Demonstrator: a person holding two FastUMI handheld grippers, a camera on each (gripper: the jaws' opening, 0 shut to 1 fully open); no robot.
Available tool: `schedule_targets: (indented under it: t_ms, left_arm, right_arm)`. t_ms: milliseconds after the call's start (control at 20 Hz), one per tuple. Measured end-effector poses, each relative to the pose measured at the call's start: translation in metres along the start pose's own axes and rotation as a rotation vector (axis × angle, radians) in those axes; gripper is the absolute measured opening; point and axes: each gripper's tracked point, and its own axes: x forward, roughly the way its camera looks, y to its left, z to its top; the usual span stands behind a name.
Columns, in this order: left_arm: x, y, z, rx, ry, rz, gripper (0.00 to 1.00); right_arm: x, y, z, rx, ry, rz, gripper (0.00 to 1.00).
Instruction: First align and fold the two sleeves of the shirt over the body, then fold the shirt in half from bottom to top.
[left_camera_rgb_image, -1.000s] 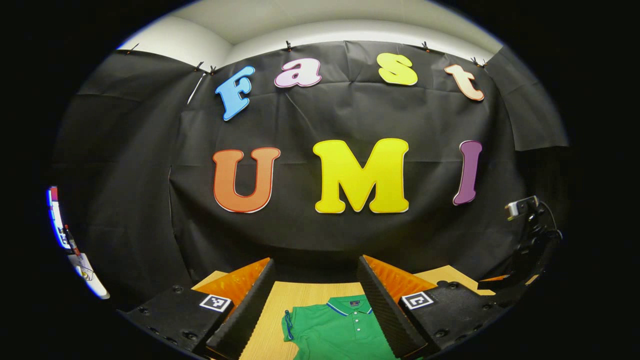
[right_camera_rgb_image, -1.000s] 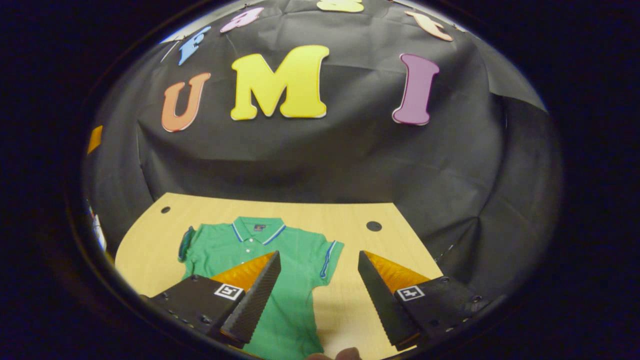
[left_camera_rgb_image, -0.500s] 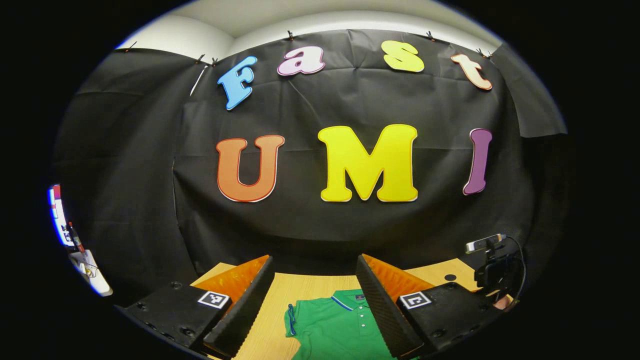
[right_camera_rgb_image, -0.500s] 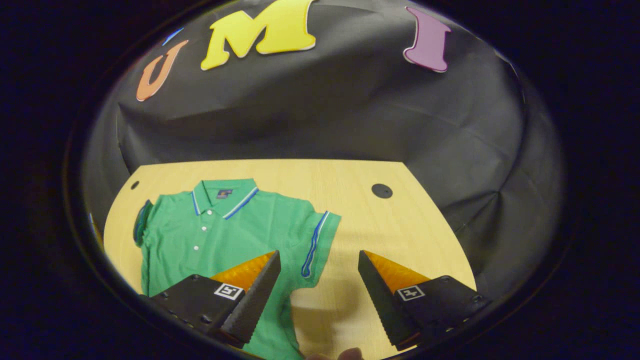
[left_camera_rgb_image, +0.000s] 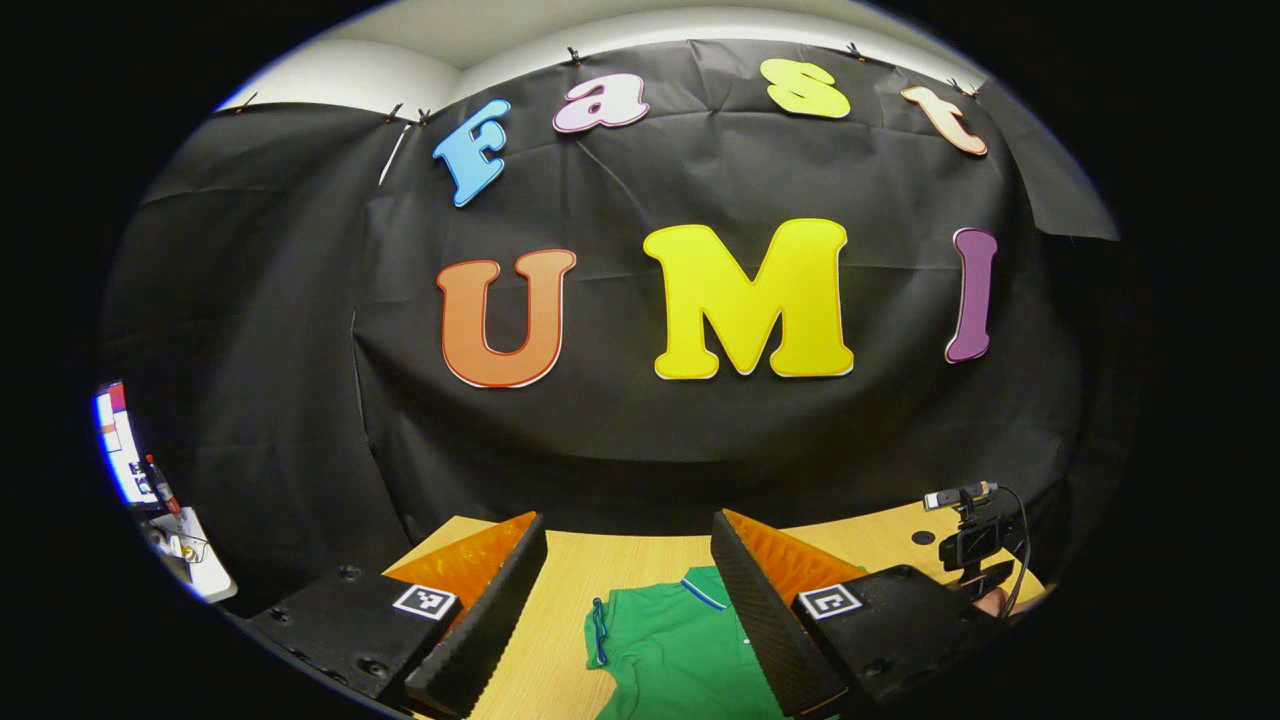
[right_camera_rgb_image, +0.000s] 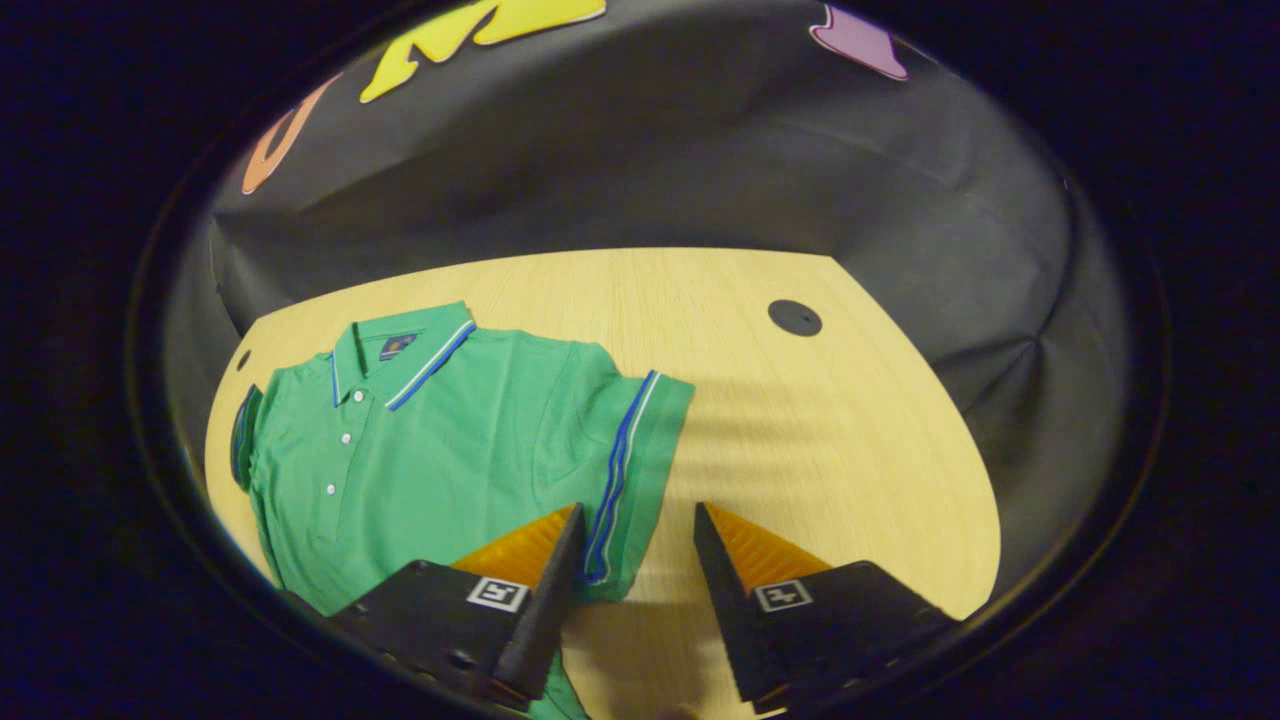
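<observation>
Hovering gaped over the shirt's (right_camera_rgb_image: 420, 450) striped sleeve (right_camera_rgb_image: 635, 470), the right tongs (right_camera_rgb_image: 630, 530) sit nearest, cuff running lengthwise between them; left tongs (left_camera_rgb_image: 630, 560) wide too.

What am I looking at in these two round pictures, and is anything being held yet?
No robot arm here: a person carries a hand-held gripper in each hand, and a camera rides on each, looking forward along its two fingers. In the left gripper view, the left hand-held gripper is open, with the green polo shirt on the wooden table beyond it. The other hand-held gripper shows at the far right. In the right gripper view, the right hand-held gripper is open, holding nothing, its fingers on either side of the edge of the shirt's striped sleeve. The shirt lies flat, neither sleeve folded yet.
</observation>
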Motion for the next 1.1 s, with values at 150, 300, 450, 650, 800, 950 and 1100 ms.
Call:
schedule_targets:
  t_ms: [150,300,450,650,800,950,1100]
  left_arm:
    - [0.002,-0.008,0.001,0.035,-0.003,-0.01,1.0]
    - [0.003,-0.016,0.0,0.04,-0.002,-0.029,1.0]
    - [0.003,-0.02,0.002,0.046,-0.003,-0.034,1.0]
    - [-0.001,-0.015,0.008,0.042,-0.02,-0.026,1.0]
    - [-0.005,-0.005,0.011,0.022,-0.03,-0.004,1.0]
    - [-0.014,0.014,0.015,0.016,-0.038,0.034,1.0]
    - [-0.022,0.034,0.016,0.0,-0.044,0.076,1.0]
  right_arm:
    - [0.002,0.002,-0.006,0.083,0.047,0.04,0.29]
    - [-0.001,-0.005,-0.008,0.137,0.066,0.061,0.02]
    - [-0.008,-0.006,0.0,0.16,0.051,0.085,0.0]
    - [-0.032,0.007,0.03,0.127,-0.025,0.107,0.0]
    - [-0.057,0.032,0.046,0.093,-0.066,0.133,0.0]
    - [-0.075,0.075,0.059,0.083,-0.092,0.188,0.0]
    - [-0.077,0.119,0.06,0.039,-0.081,0.224,0.0]
